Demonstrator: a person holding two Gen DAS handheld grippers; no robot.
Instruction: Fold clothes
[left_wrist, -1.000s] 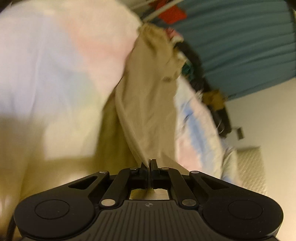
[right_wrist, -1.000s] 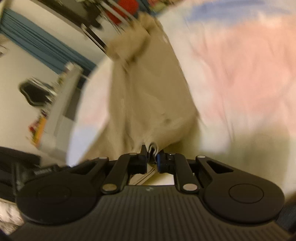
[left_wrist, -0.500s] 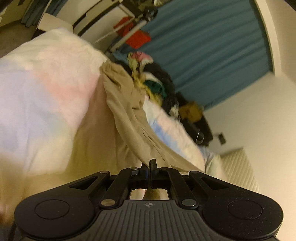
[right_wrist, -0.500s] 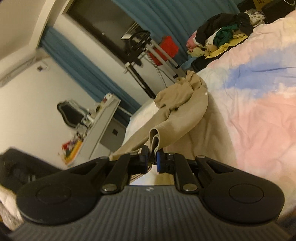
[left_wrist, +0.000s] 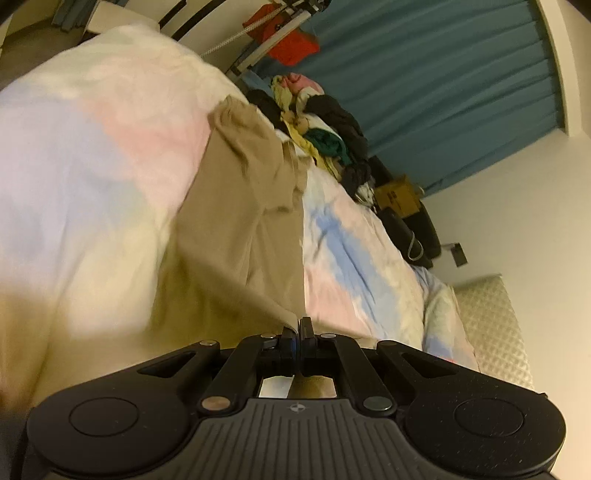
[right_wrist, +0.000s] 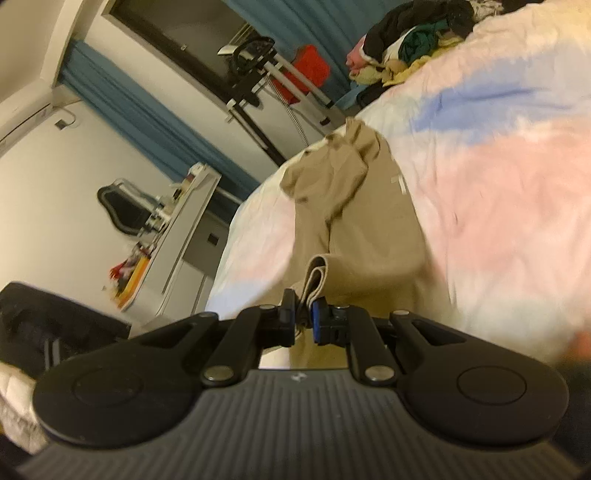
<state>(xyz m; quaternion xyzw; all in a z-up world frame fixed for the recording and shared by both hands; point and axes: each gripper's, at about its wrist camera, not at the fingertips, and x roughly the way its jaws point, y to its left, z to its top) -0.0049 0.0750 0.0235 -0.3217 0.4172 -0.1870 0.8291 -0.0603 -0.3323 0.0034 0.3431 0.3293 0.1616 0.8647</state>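
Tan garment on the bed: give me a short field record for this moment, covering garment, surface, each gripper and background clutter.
garment: tan garment, spread lengthwise on the bed, far end bunched
surface: pastel bedspread in pink, blue and cream
left gripper: shut on a thin edge of the garment
right gripper: shut on a folded, layered edge
background: pile of mixed clothes at the far end of the bed, blue curtain behind

The tan garment (left_wrist: 240, 221) lay stretched lengthwise across the pastel bedspread, its far end bunched into rumpled folds (right_wrist: 343, 162) near the bed's edge. Its near end was lifted off the bed — one corner drawn taut, the other doubled into a small loop (right_wrist: 316, 275).
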